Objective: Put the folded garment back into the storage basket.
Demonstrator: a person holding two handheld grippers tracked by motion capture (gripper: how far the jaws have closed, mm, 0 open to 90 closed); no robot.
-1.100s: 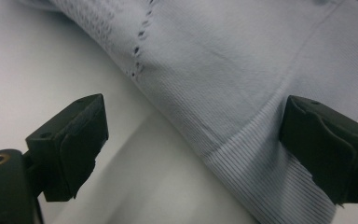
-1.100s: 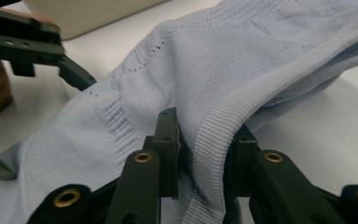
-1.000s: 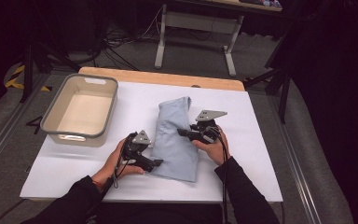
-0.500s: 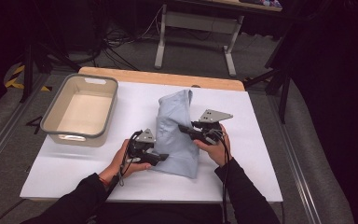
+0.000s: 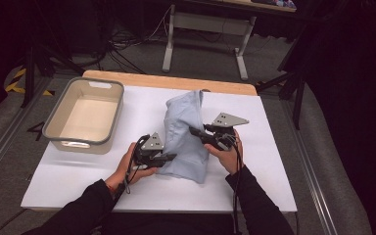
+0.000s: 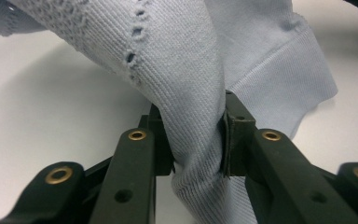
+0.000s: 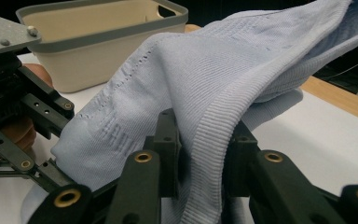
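now | left gripper (image 6: 198, 140) fingers just closed on sweater (image 5: 186, 132) | right gripper (image 7: 200, 154) pinching hem

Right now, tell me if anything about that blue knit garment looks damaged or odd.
The light blue sweater has small holes in a row, but they look like a knitted pattern, not damage. Otherwise it is just bunched, pinched by the left gripper and right gripper.

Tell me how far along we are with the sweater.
Done: both grips are set. The right gripper pinches the ribbed hem, and the left gripper has just closed on the sweater. In hand: sweater bunched between them. Left: the bin holds nothing yet.
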